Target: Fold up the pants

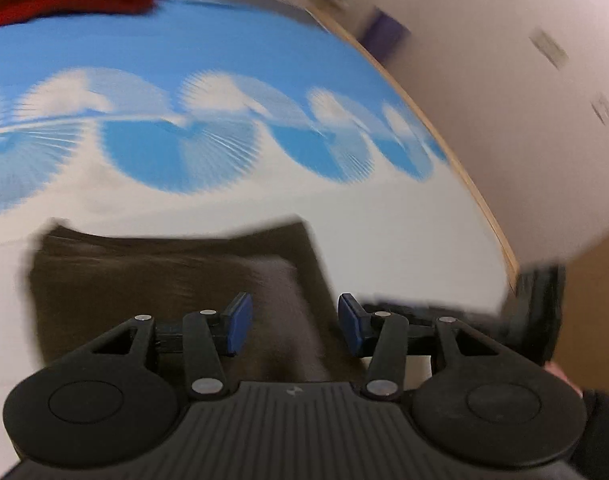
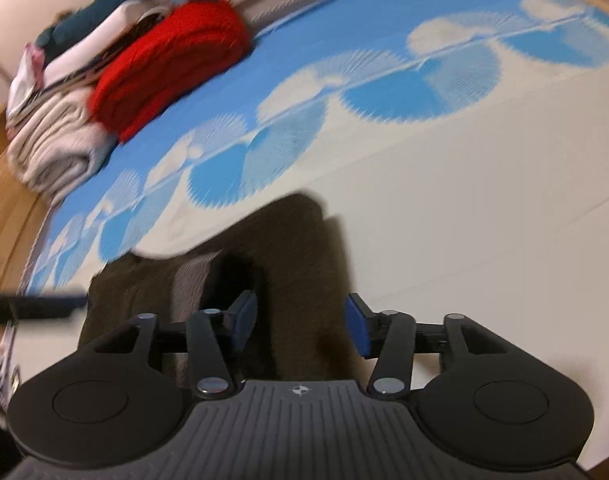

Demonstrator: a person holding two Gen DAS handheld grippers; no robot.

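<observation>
Jaws of left gripper [image 1: 295,326] stand apart, blue pads clear of cloth, nothing pinched. Right gripper [image 2: 300,326] likewise parted, empty. Folded brown pants [image 1: 176,280] lie on the white-and-blue patterned cover [image 1: 384,232], directly under both grippers, spreading toward 12 o'clock. Red folded garment [image 2: 172,64] at 10 o'clock in right view, beside stacked pale laundry [image 2: 52,148]. No containers seen. Both views blurred.

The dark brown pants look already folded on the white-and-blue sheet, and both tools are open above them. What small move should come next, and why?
Probably lift both tools clear. The dark brown folded pants lie as a compact stack on the white-and-blue patterned sheet. The left tool and right tool have open jaws with nothing gripped. The frames are blurred, so a final pat on the raised layer might still help.
</observation>
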